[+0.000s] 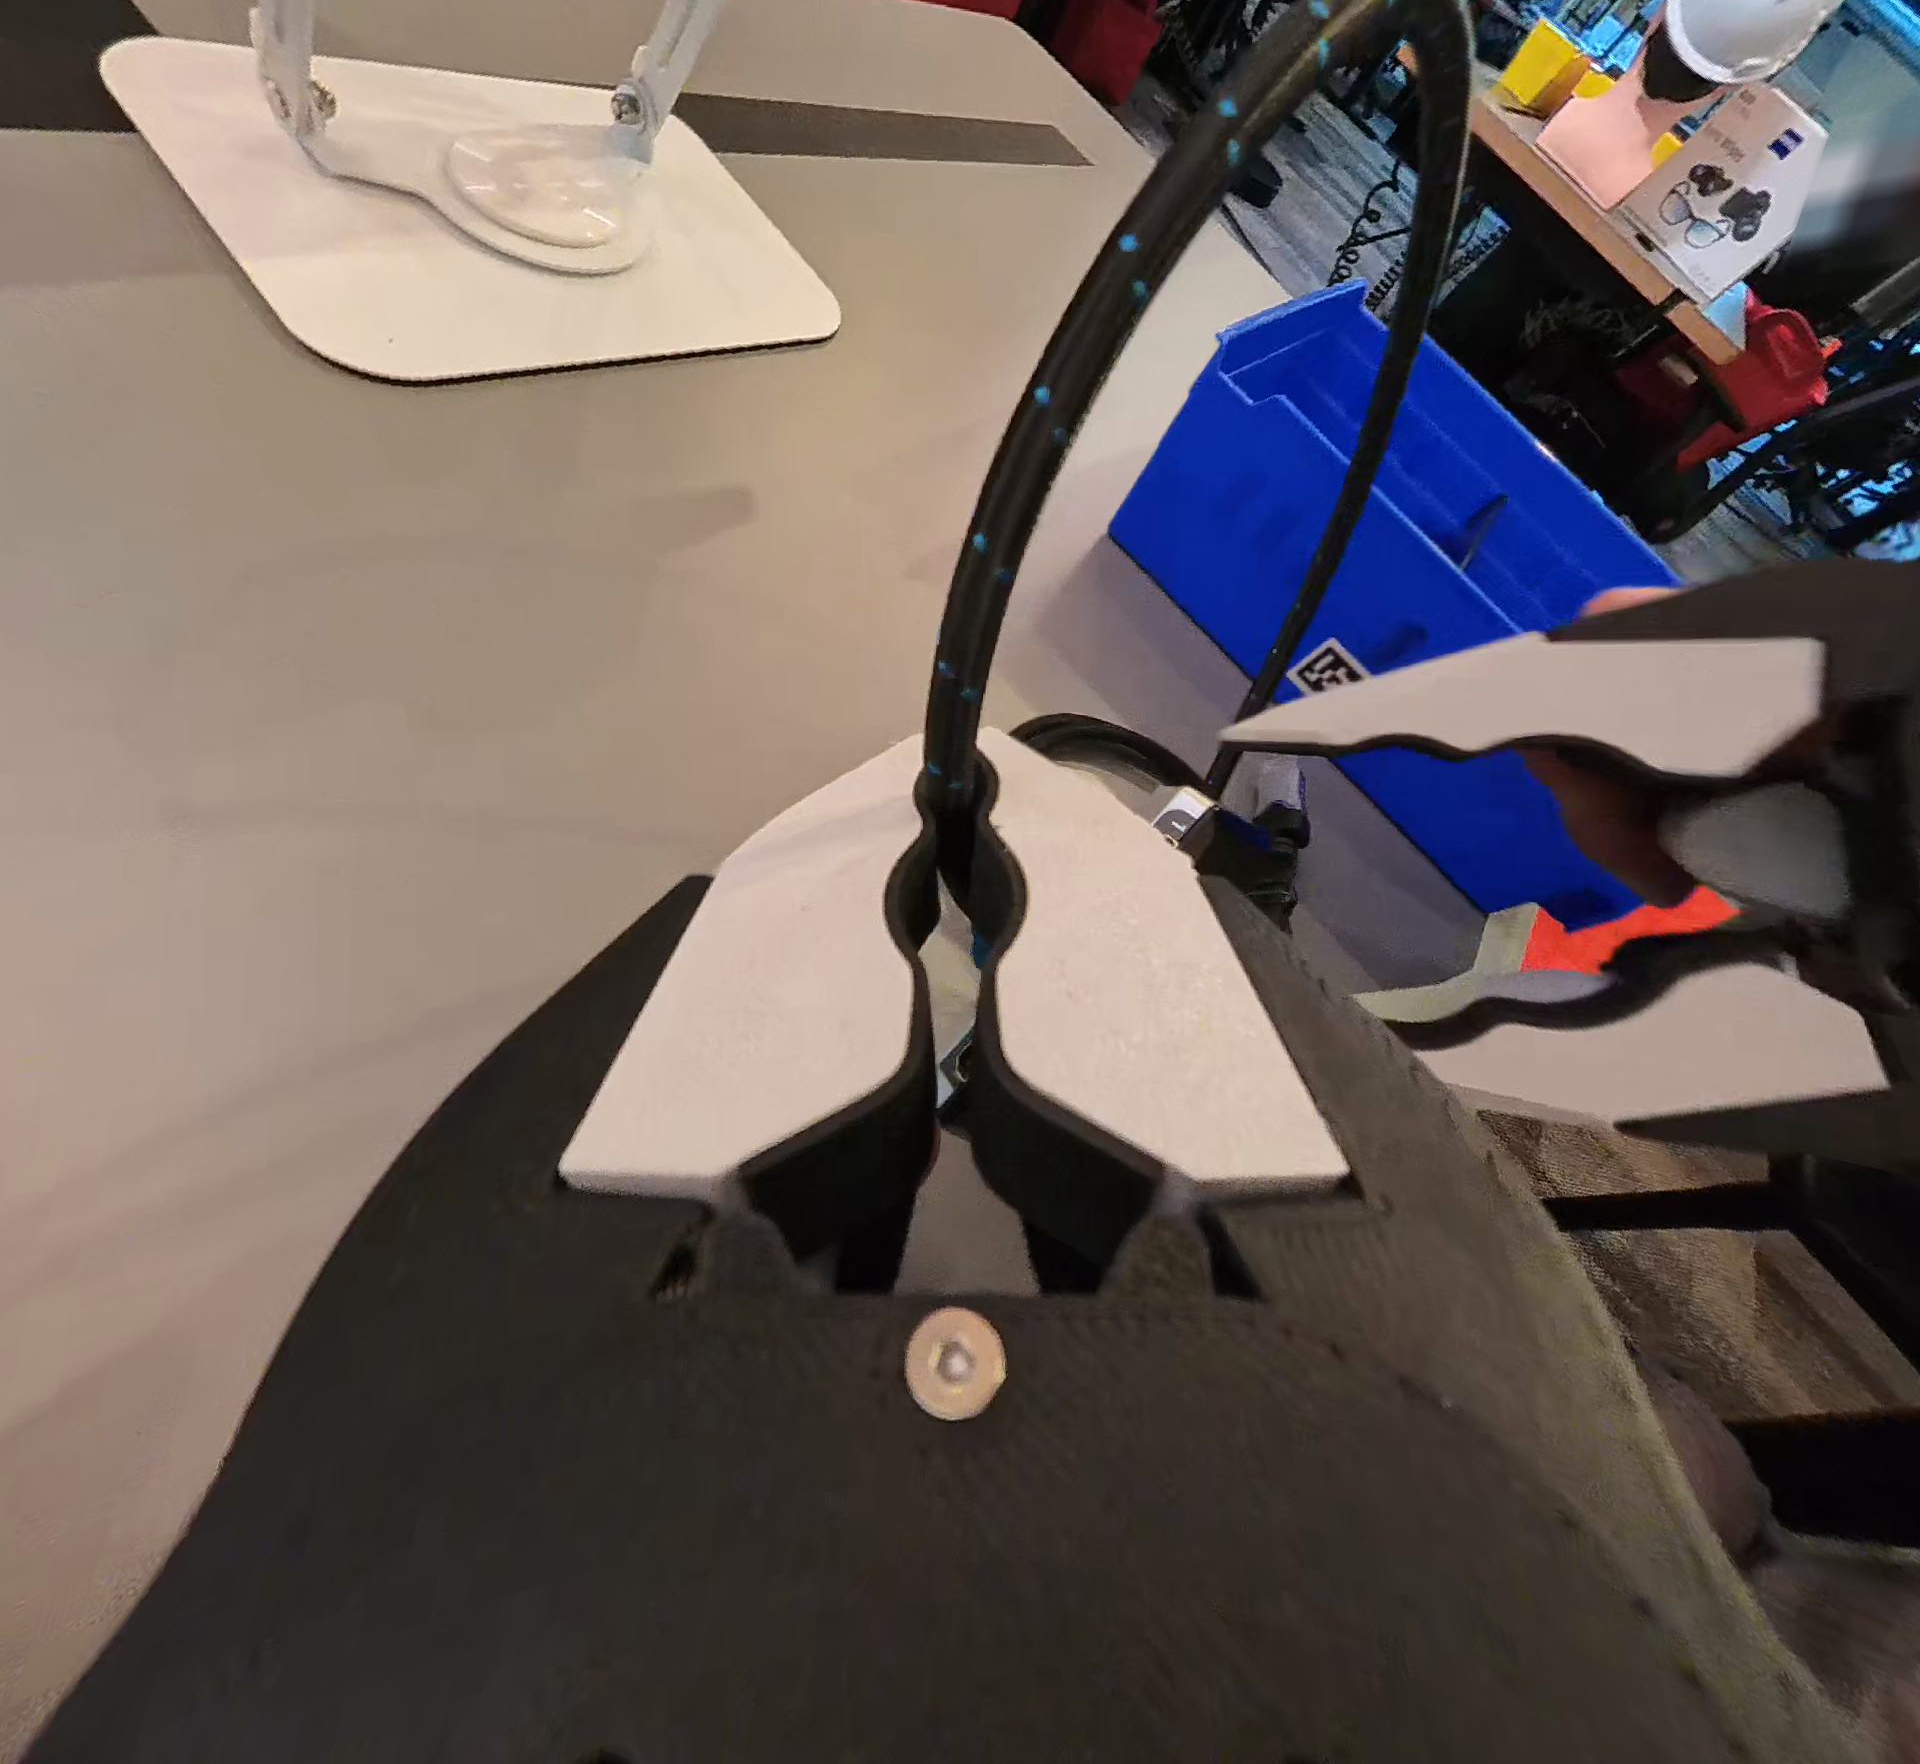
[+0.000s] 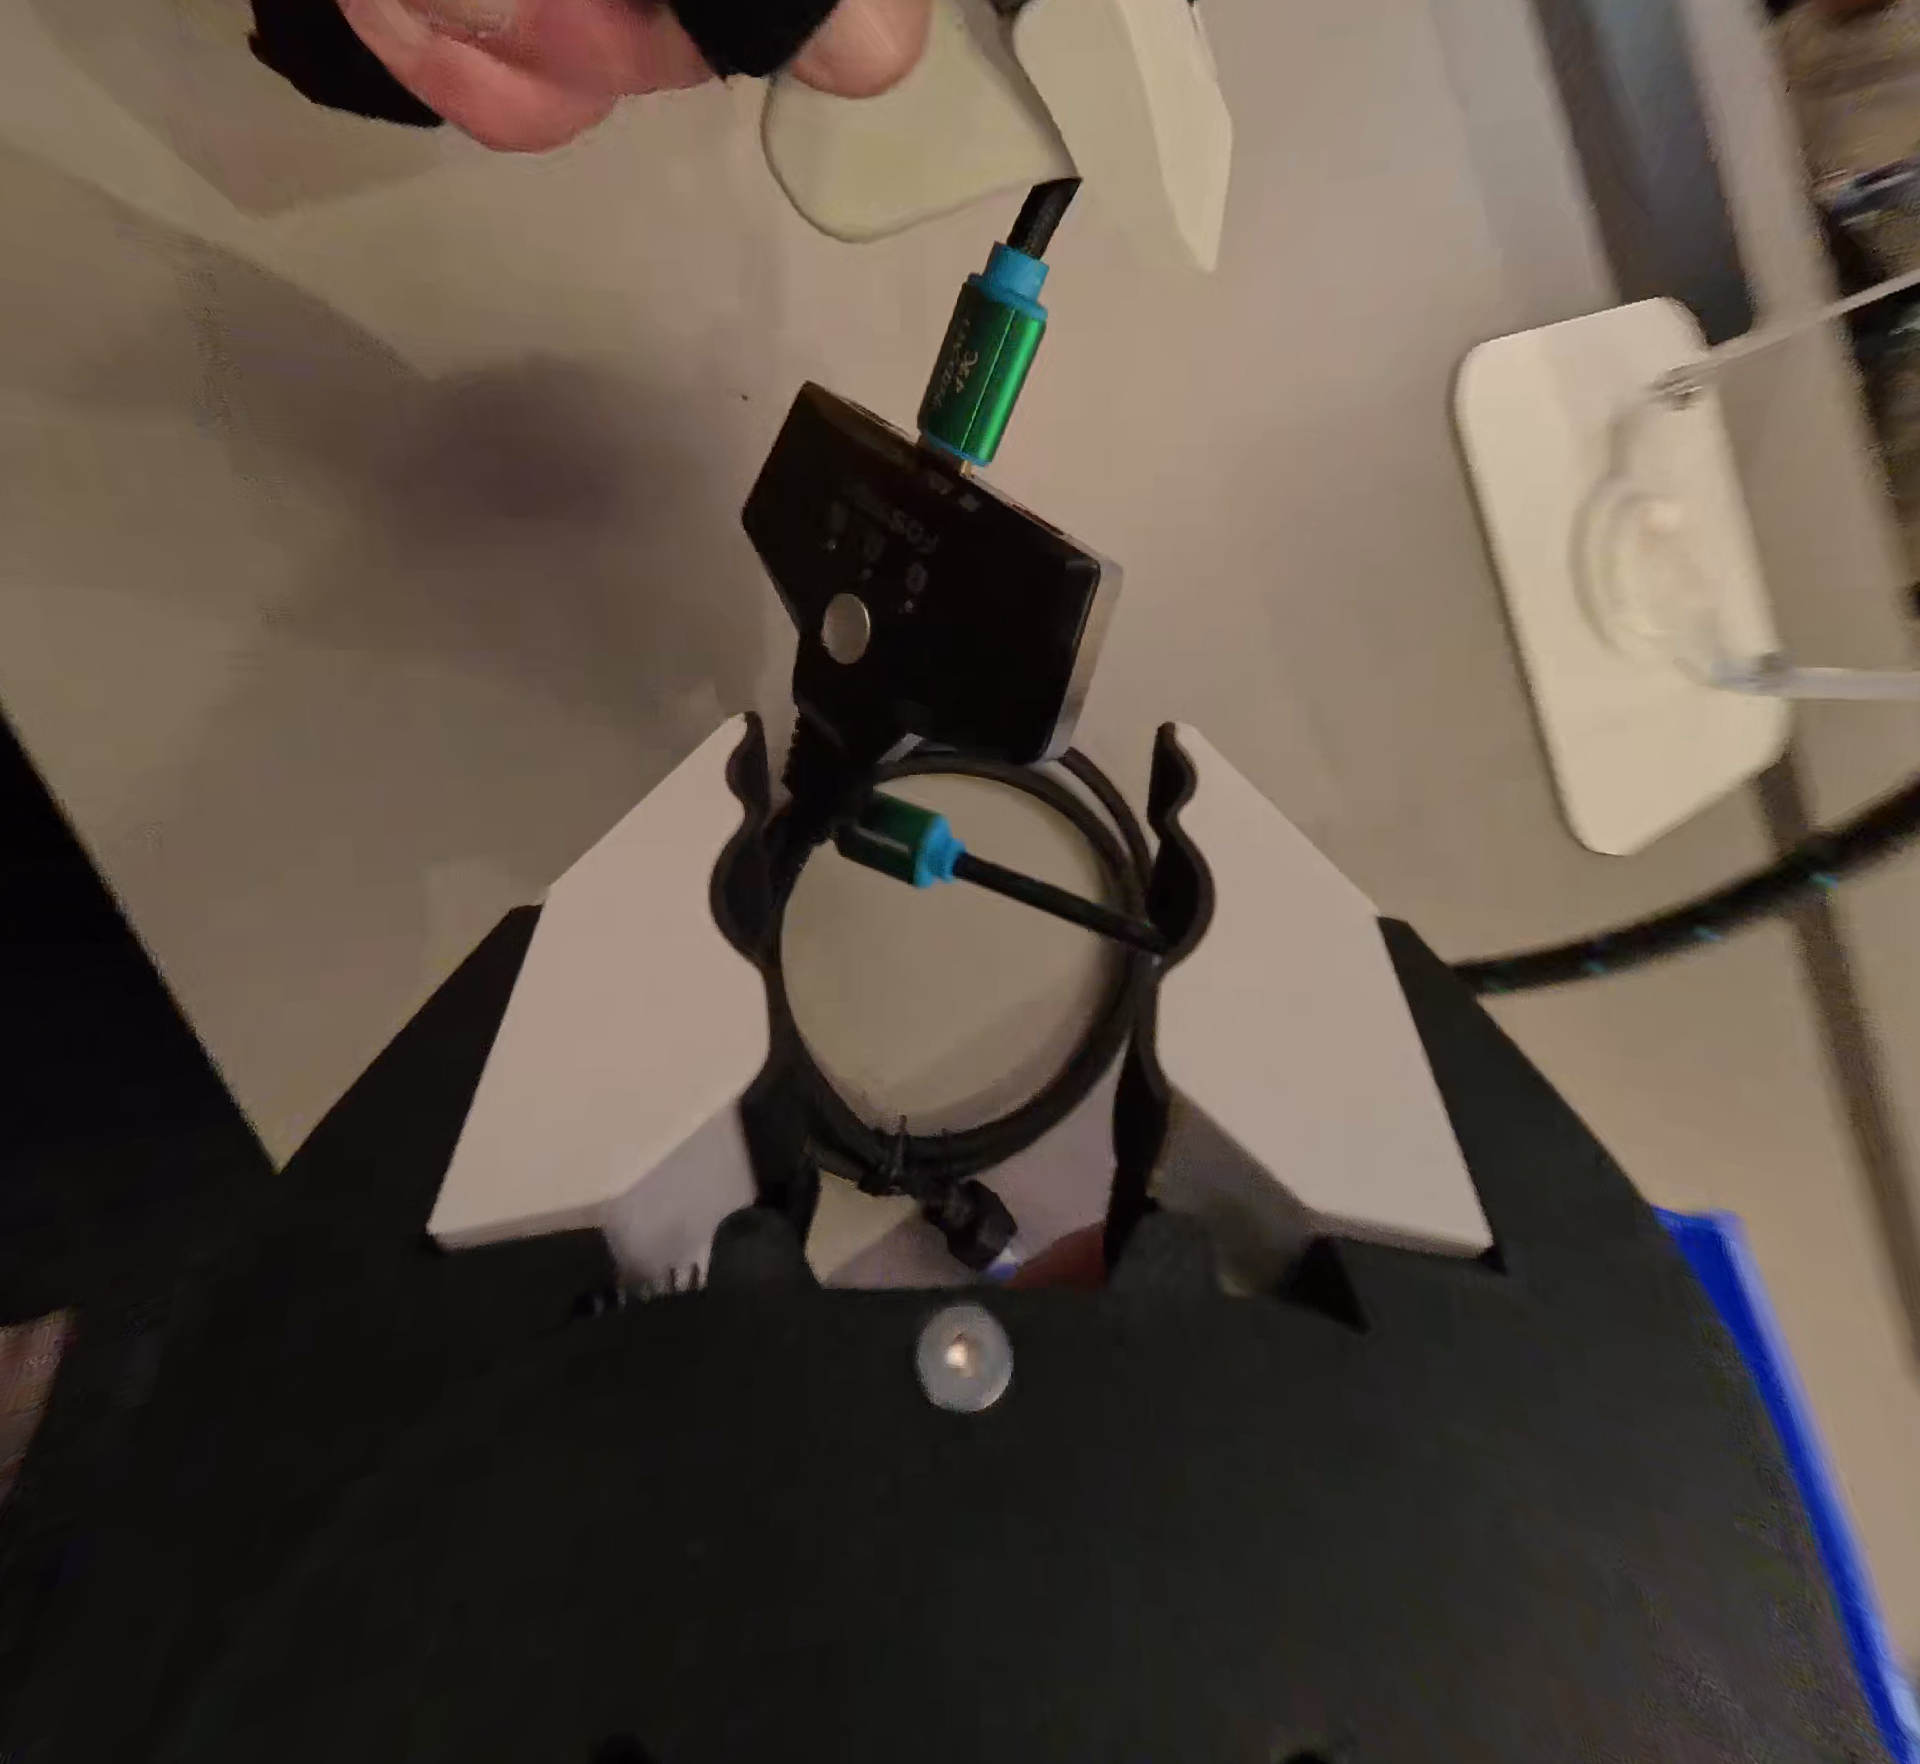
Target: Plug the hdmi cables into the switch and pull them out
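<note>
While left wrist view shows left gripper (image 1: 956, 805) clamped on braided cable (image 1: 1049, 426) at frame centre, right gripper (image 1: 1309, 841) enters from right, spread wide. Right wrist view: right gripper (image 2: 956, 738) open around coiled cable (image 2: 961, 976); black switch (image 2: 925, 602) centre frame on table (image 2: 312, 571), green plug (image 2: 982, 364) at its upper port, second plug (image 2: 899, 841) loose below.

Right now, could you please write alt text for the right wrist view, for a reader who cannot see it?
The open right hand-held gripper hangs over a black HDMI switch on a grey table. A green plug meets the switch's far edge; its cable runs into the left hand-held gripper. A second green plug is at the near edge.
</note>
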A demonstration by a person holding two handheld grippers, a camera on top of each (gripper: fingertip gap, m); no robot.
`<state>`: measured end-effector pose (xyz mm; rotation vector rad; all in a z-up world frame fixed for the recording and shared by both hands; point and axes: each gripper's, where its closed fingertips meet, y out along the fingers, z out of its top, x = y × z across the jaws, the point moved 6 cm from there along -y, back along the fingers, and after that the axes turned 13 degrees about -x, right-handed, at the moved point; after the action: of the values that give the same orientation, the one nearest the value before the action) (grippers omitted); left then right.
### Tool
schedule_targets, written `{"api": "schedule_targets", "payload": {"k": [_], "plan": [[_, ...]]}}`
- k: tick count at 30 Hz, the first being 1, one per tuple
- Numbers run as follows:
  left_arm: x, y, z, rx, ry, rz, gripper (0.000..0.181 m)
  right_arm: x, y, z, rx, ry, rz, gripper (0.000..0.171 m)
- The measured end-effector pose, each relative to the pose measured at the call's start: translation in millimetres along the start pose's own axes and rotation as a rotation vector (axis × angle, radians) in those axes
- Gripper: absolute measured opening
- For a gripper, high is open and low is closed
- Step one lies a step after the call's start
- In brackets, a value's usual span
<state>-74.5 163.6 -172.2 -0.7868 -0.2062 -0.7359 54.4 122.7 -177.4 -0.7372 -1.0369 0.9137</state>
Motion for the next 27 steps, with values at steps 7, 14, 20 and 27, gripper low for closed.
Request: {"api": "schedule_targets", "payload": {"k": [7,14,20,27], "plan": [[-5,7,-7,-0.028,-0.058,0.001,0.000,-30,19,-10,-0.134,0.004,-0.111,0.062],[-3,8,-8,-0.033,-0.066,-0.010,0.000,-35,57,-17,-0.185,0.013,-0.137,0.049],[-6,5,-7,-0.037,-0.062,-0.004,0.001,-24,52,-18,-0.135,-0.024,0.041,0.030],[-4,-6,4,-0.017,-0.004,0.010,0.018,-20,34,-38,-0.179,-0.186,0.410,0.025]]}}
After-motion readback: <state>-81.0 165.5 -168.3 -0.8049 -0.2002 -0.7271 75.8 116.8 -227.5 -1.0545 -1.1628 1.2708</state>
